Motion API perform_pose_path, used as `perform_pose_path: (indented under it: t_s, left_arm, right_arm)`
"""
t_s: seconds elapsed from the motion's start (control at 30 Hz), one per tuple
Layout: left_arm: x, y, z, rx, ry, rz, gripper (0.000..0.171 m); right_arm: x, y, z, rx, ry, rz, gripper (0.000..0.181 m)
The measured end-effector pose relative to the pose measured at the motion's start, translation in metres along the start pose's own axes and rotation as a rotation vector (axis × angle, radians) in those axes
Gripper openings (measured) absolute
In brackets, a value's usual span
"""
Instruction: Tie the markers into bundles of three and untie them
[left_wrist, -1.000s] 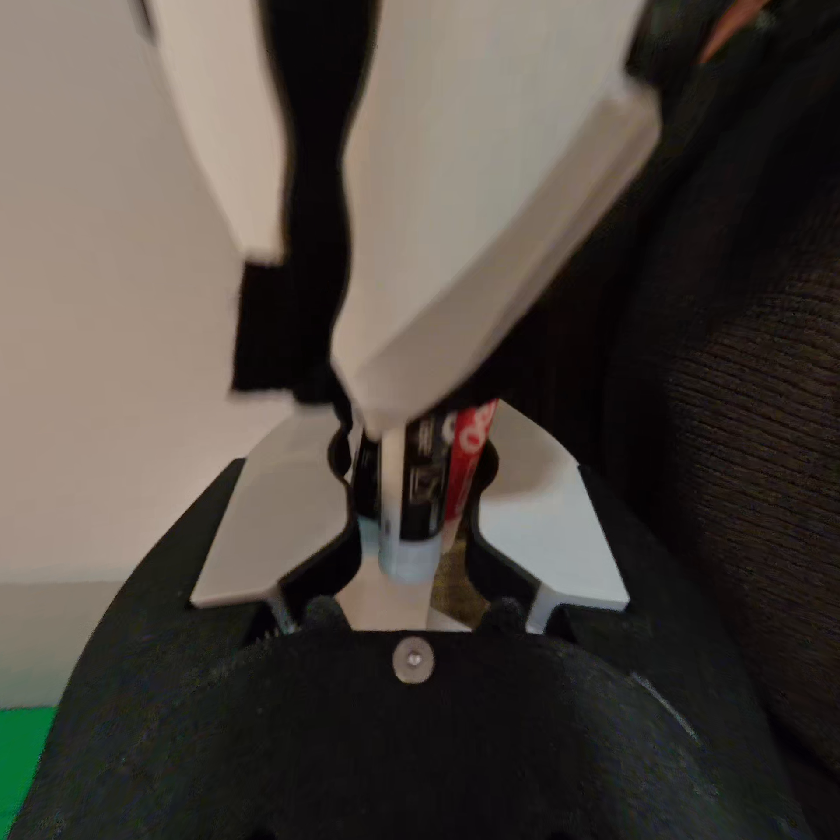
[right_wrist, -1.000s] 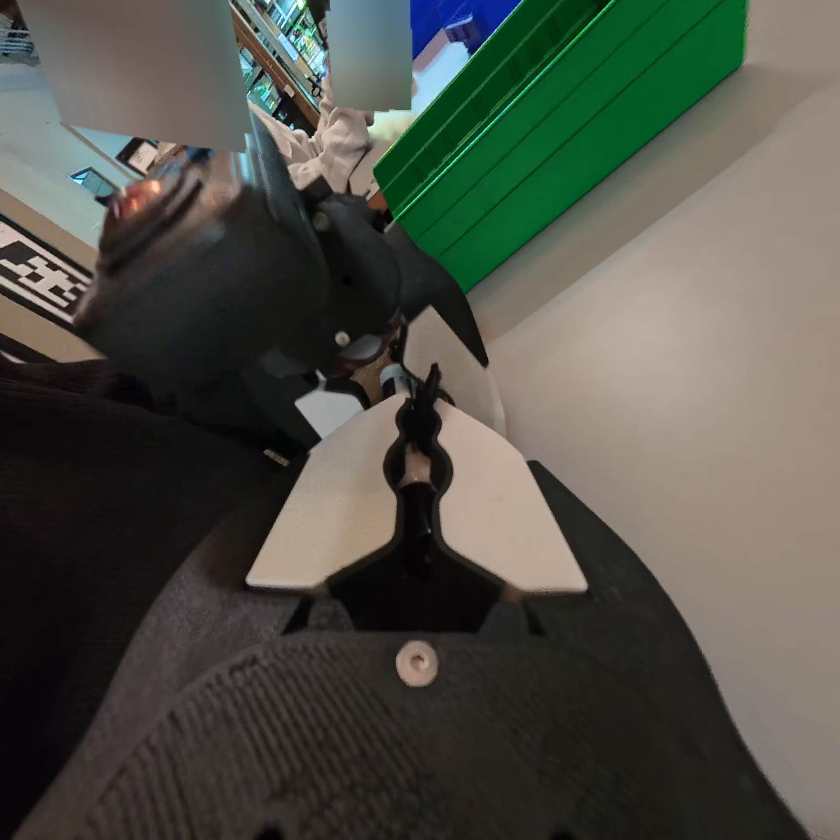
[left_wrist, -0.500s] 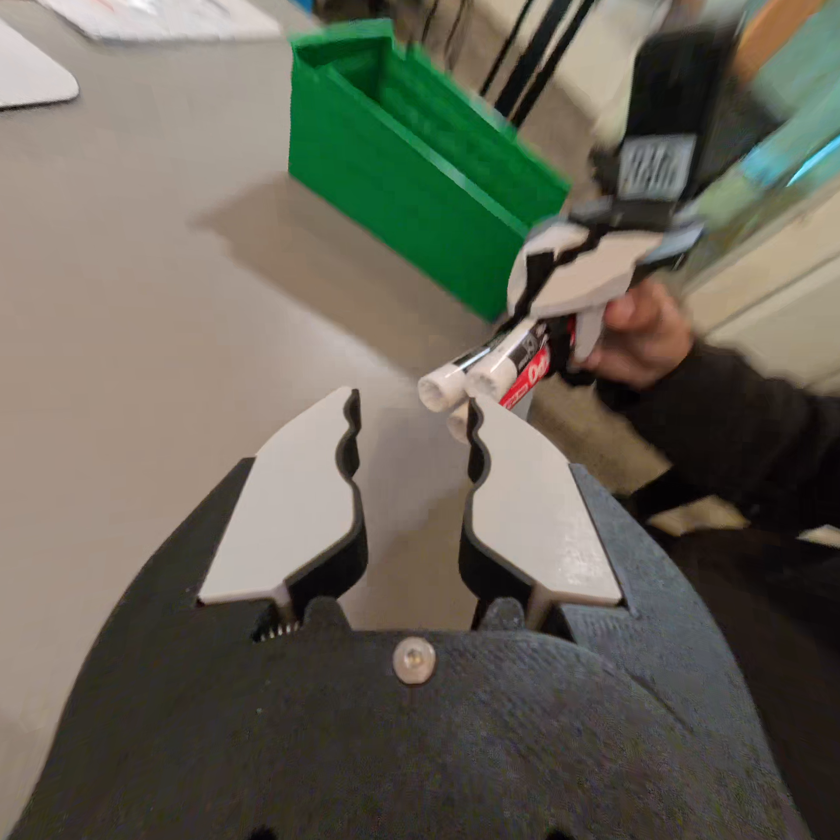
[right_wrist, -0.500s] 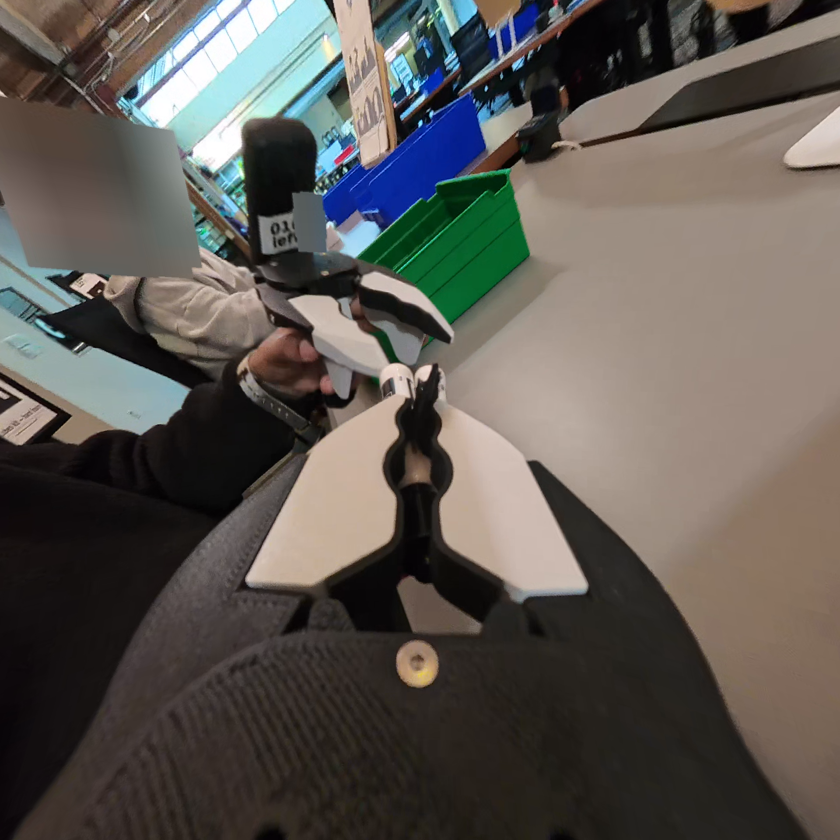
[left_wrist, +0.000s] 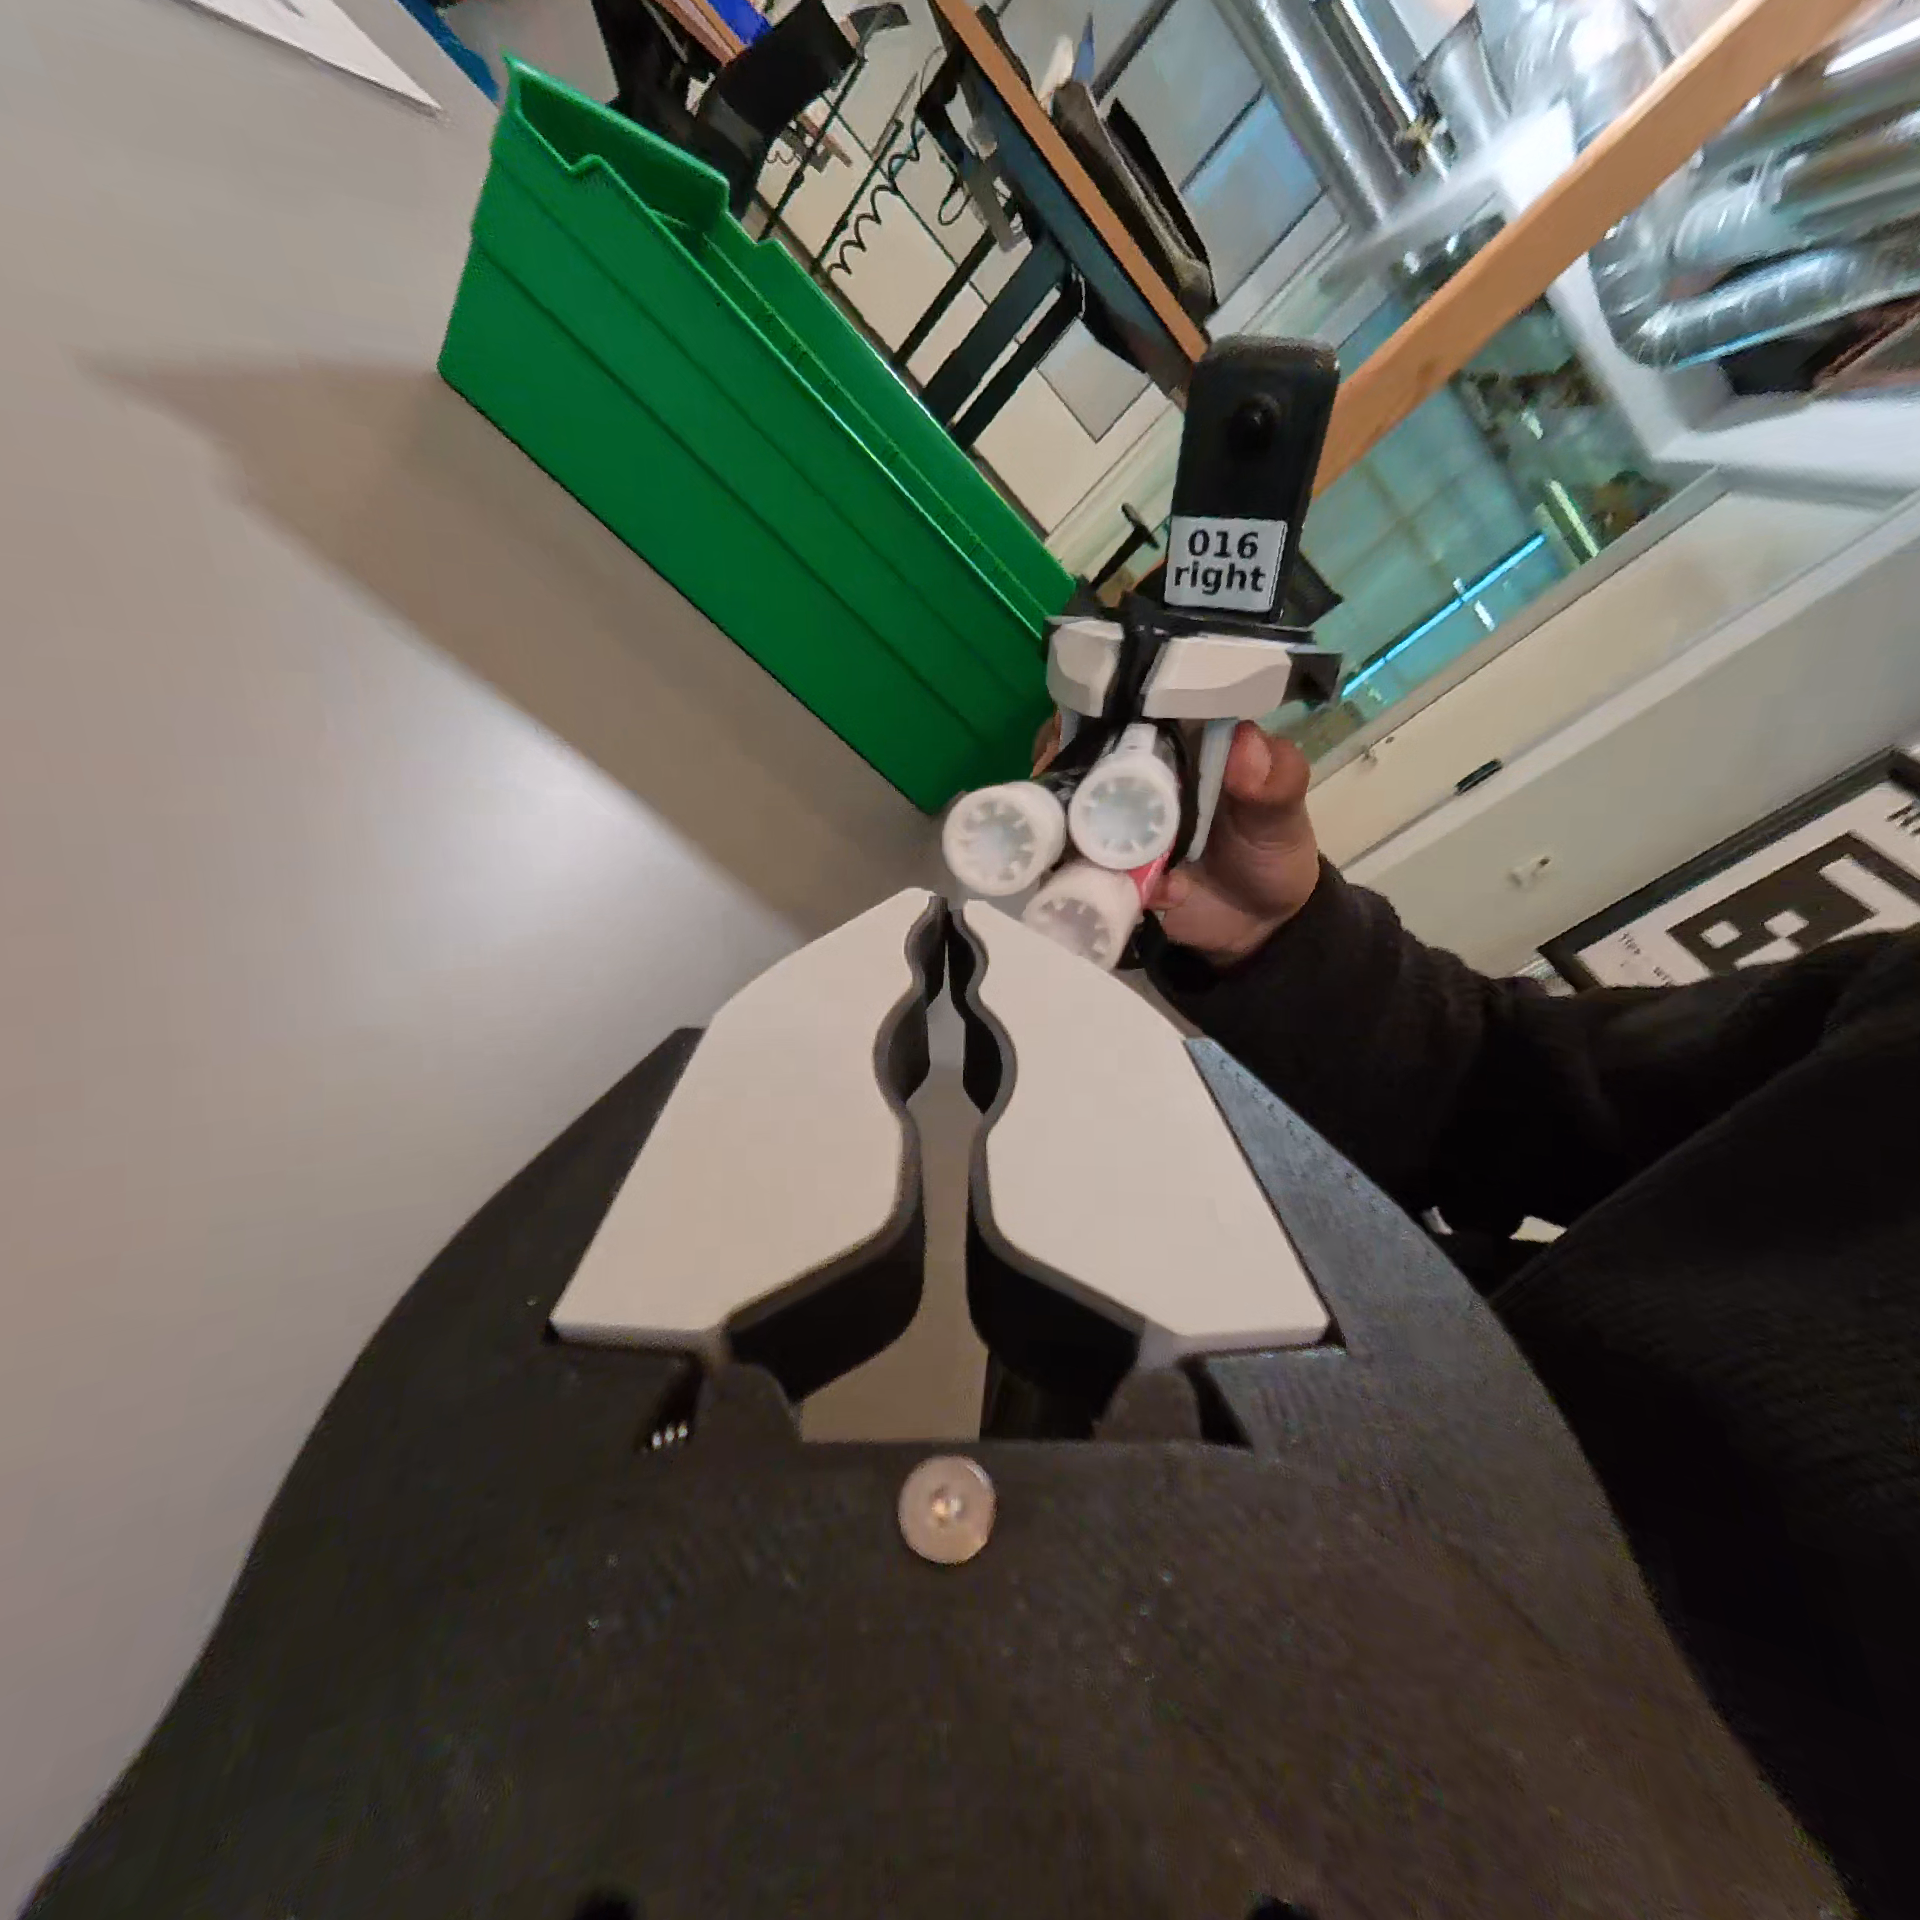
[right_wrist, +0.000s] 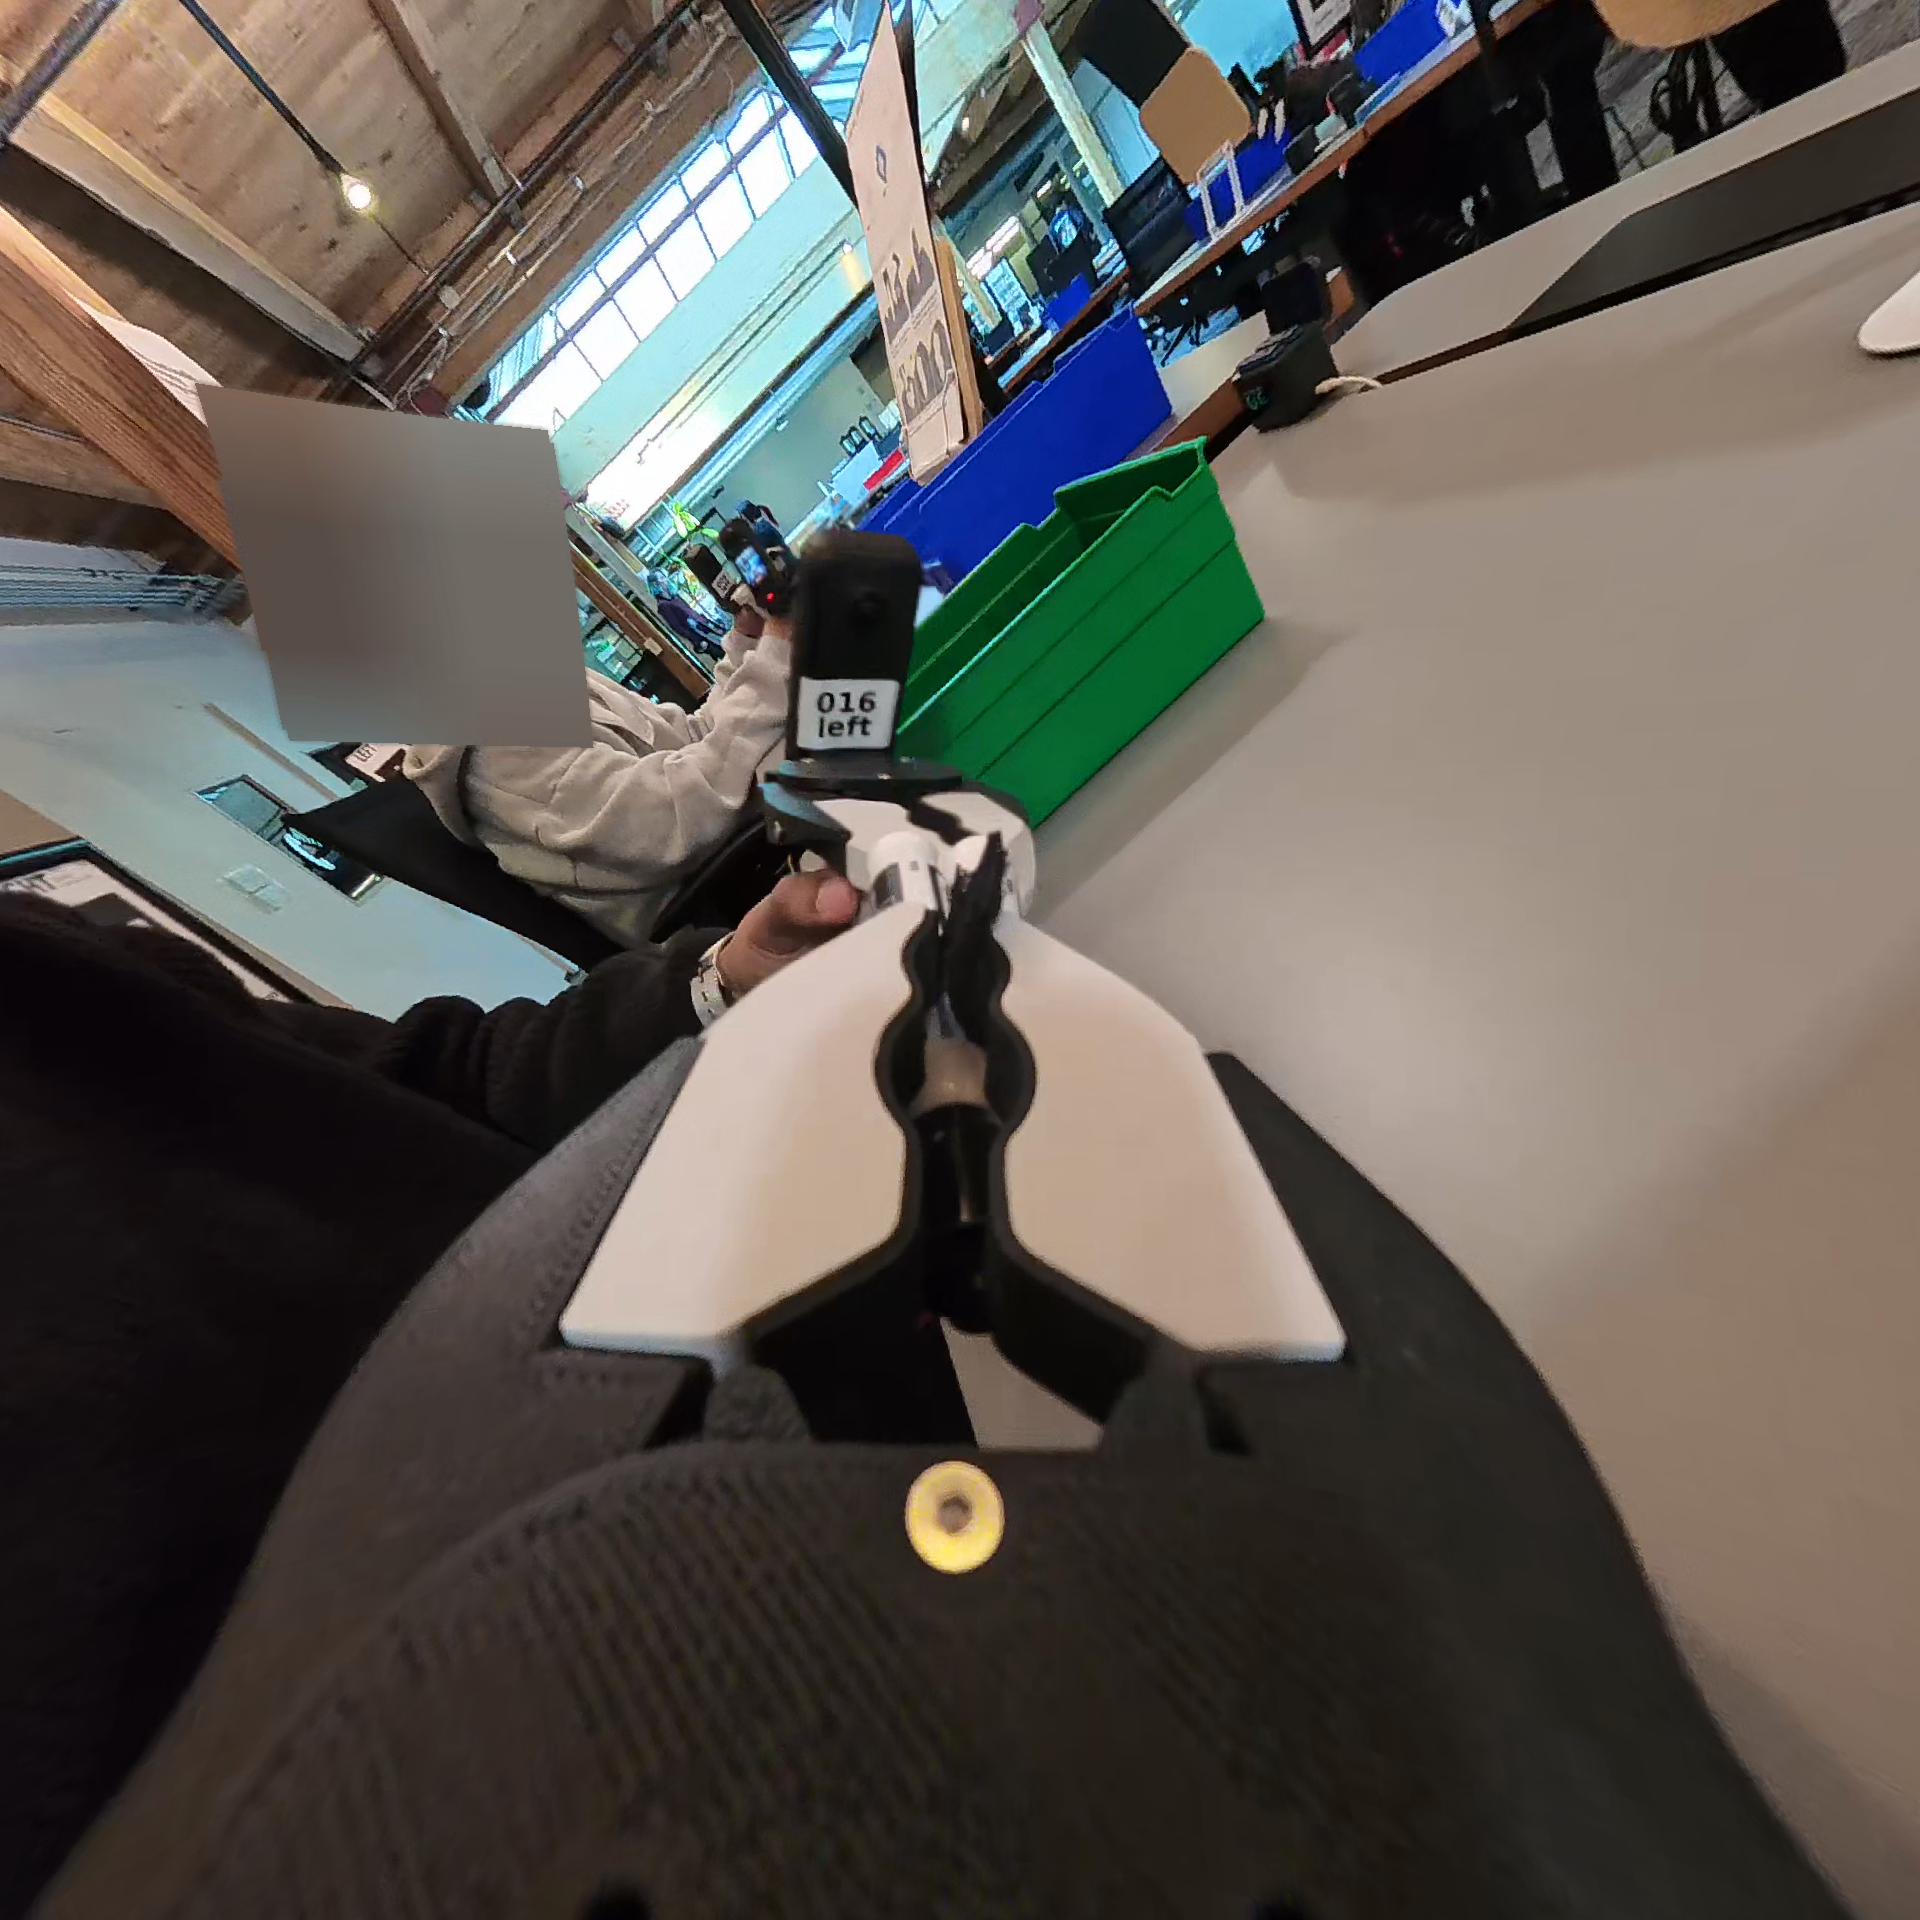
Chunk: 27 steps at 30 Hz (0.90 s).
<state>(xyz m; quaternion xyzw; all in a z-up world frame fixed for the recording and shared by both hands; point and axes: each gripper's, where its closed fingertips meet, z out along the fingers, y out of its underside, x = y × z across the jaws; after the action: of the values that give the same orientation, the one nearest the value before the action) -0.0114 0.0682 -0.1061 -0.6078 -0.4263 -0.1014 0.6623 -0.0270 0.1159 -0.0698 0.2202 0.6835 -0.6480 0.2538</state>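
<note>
The right claw (right_wrist: 961, 914) is clenching hard around a bundle of markers (left_wrist: 1060, 842), and from the left wrist view three white round ends are pointing straight back at the camera. A hand (left_wrist: 1236, 842) in a dark sleeve is gripping that tool's handle just behind the bundle. The left claw (left_wrist: 954, 930) is sitting just below and in front of those marker ends, its white fingers (left_wrist: 790, 1132) nearly together with only a thin slit between them and nothing in it; I cannot tell if the tips are meeting. The two claws are facing each other tip to tip above the grey table (right_wrist: 1558, 831). Beyond the left claw, up and to its left, a green bin (left_wrist: 748, 520) is standing on the table; from the right claw's side the same bin lies ahead and slightly right. Behind it, blue bins (right_wrist: 1049, 436) are lining the table's far side.
</note>
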Motion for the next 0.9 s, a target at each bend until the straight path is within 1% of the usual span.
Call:
perform_pose_path:
  t_s: [0.13, 0.27, 0.37, 0.5, 0.6, 0.77, 0.9]
  left_arm:
    - [0.000, 0.004, 0.001, -0.025, -0.015, 0.045, 0.000]
    - [-0.005, 0.000, -0.002, -0.009, -0.056, 0.090, 0.001]
    - [-0.001, 0.004, -0.003, -0.042, -0.027, 0.135, 0.007]
    - [0.001, 0.013, -0.002, -0.100, -0.011, 0.211, 0.016]
    - [0.008, 0.015, -0.003, -0.116, 0.022, 0.264, 0.017]
    - [0.019, 0.027, -0.004, -0.182, 0.091, 0.330, 0.016]
    - [0.026, 0.027, -0.006, -0.181, 0.127, 0.350, 0.017]
  right_arm:
    - [0.004, 0.001, 0.000, -0.006, 0.000, 0.014, 0.006]
    - [0.007, -0.001, -0.004, 0.006, 0.001, 0.026, 0.006]
    - [0.011, 0.002, -0.004, -0.009, 0.010, 0.039, 0.006]
    - [0.011, 0.003, -0.004, -0.016, -0.014, 0.059, 0.006]
    - [0.010, 0.007, -0.004, -0.046, -0.037, 0.061, 0.006]
    - [0.002, 0.014, -0.003, -0.092, -0.118, 0.101, 0.006]
    - [0.001, 0.013, -0.004, -0.091, -0.145, 0.126, 0.006]
